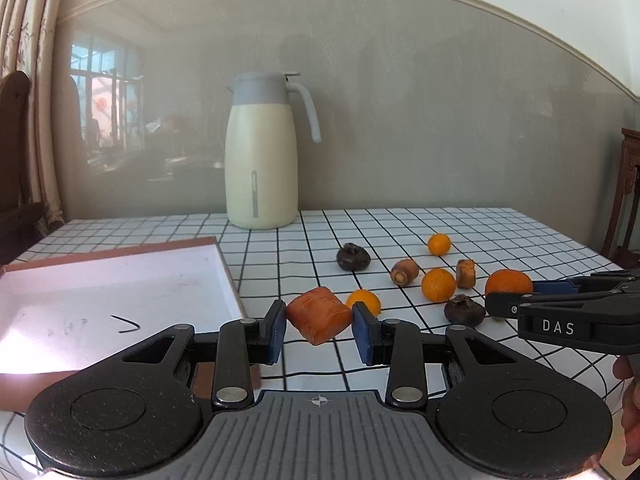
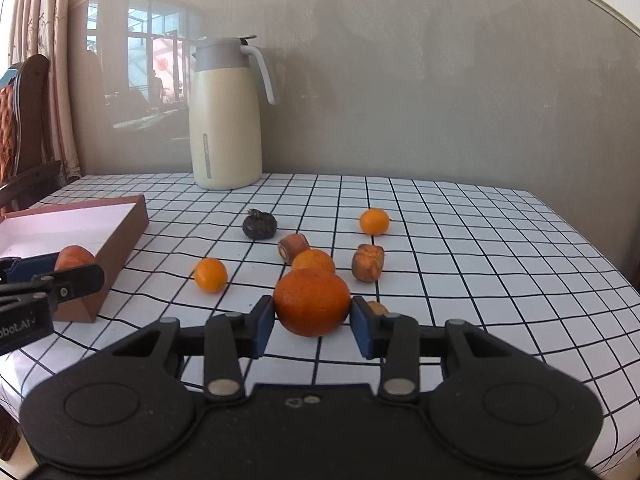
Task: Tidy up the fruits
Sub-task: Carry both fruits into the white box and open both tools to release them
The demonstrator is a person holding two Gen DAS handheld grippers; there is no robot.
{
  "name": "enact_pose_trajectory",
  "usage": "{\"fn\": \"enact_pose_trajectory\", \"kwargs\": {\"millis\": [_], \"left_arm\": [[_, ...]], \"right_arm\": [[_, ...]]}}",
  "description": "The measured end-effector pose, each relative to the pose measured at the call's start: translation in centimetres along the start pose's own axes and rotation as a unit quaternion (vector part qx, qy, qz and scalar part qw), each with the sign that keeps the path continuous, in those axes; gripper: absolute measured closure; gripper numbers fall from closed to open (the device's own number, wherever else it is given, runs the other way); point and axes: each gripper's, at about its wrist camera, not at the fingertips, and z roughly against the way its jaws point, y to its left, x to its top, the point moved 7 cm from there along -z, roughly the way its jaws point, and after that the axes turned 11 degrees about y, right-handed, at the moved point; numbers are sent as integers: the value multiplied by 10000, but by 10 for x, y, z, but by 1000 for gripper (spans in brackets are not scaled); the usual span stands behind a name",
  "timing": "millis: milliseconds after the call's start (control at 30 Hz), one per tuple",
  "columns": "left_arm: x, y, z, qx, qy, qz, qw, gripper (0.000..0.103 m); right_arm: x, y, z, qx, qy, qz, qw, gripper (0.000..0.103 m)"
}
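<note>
My left gripper (image 1: 319, 326) is shut on an orange carrot chunk (image 1: 318, 315), held just right of the shallow brown box (image 1: 224, 268) with a white inside. My right gripper (image 2: 313, 320) is shut on a large orange (image 2: 312, 302); it also shows in the left wrist view (image 1: 509, 282). On the checked cloth lie small oranges (image 1: 439, 244) (image 1: 438, 285) (image 1: 364, 301), two dark round fruits (image 1: 353, 257) (image 1: 464, 309), and brown carrot pieces (image 1: 405, 271) (image 1: 466, 273). The left gripper with its chunk shows at the left edge of the right wrist view (image 2: 74, 258).
A cream and grey thermos jug (image 1: 262, 156) stands at the back of the table against the grey wall. Curtains and a wooden chair (image 2: 32, 128) are at the left. The table's right edge (image 2: 600, 248) falls away near a wooden chair (image 1: 628, 184).
</note>
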Motion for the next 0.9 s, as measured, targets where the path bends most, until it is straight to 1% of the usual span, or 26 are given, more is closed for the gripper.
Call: {"fn": "enact_pose_trajectory", "kwargs": {"millis": [167, 367, 567, 733, 900], "left_arm": [[5, 34, 27, 258, -187, 79, 9995, 67], [10, 78, 48, 654, -370, 280, 9968, 67], [7, 129, 64, 1128, -446, 531, 9912, 67], [3, 170, 72, 1457, -467, 771, 9852, 67], [5, 203, 76, 1784, -529, 925, 9782, 67]], "right_arm": [[14, 27, 17, 289, -328, 187, 9989, 70], [29, 73, 33, 817, -706, 495, 9929, 70], [44, 116, 36, 1266, -827, 813, 9852, 70], [66, 153, 36, 1507, -990, 1108, 9774, 70], [80, 182, 23, 1700, -955, 1184, 9736, 70]]}}
